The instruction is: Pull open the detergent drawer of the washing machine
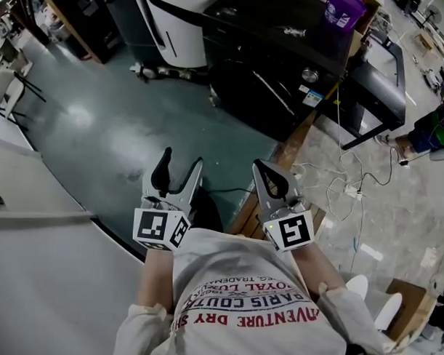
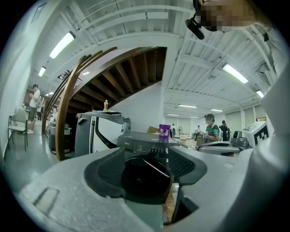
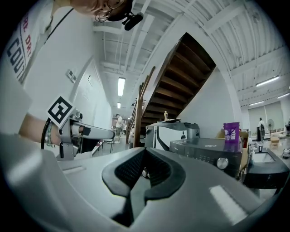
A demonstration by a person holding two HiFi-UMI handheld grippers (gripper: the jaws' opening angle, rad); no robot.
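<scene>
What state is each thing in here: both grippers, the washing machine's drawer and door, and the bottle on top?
Left gripper: open, nothing between its jaws.
Right gripper: shut, empty.
Detergent drawer: not pulled out; looks flush with the front.
Round door: looks closed.
Purple bottle: upright on top of the washing machine.

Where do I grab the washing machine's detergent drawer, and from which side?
Probably its front lip, on the control panel left of the knob, head-on from the washing machine's front, since it slides straight out; its edges are too dark to confirm.
</scene>
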